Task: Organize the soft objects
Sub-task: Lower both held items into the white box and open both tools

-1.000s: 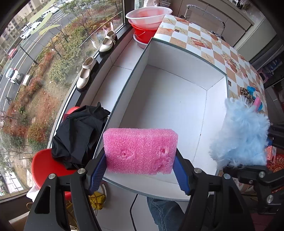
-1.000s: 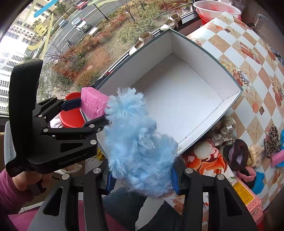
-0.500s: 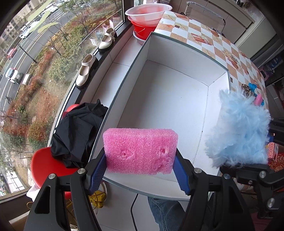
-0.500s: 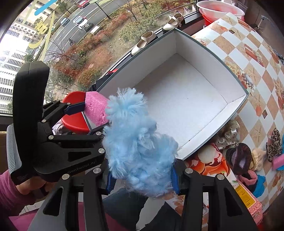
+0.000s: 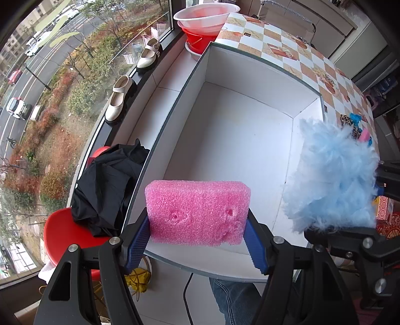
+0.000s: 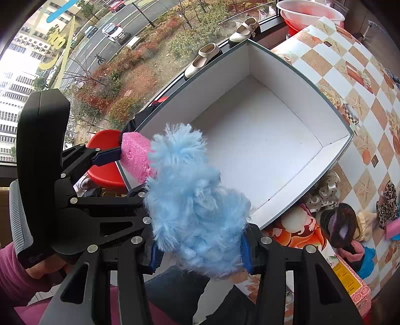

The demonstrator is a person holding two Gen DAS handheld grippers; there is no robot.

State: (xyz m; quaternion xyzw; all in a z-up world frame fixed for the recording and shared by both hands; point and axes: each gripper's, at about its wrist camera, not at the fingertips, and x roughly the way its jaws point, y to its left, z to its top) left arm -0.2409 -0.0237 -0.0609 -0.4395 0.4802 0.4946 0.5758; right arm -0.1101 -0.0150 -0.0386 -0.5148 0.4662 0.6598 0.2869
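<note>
My left gripper (image 5: 197, 246) is shut on a pink foam sponge (image 5: 197, 212), held above the near edge of a big empty white box (image 5: 232, 140). The sponge (image 6: 136, 156) and that gripper also show at the left of the right wrist view. My right gripper (image 6: 200, 252) is shut on a fluffy light-blue soft thing (image 6: 195, 212), which hangs over the box's (image 6: 262, 142) near corner. The same blue fluff (image 5: 332, 180) appears at the right of the left wrist view, beside the sponge and apart from it.
Several soft items (image 6: 350, 222) lie on the checkered tablecloth (image 6: 362, 82) right of the box. A red chair (image 5: 60, 232) with black cloth (image 5: 110, 185) stands left of it. Shoes (image 5: 118, 97) sit on the window sill; stacked basins (image 5: 205, 20) stand behind the box.
The view has slid a little further over the box; the blue fluff sits slightly higher in the left wrist view. Both grips hold unchanged.
</note>
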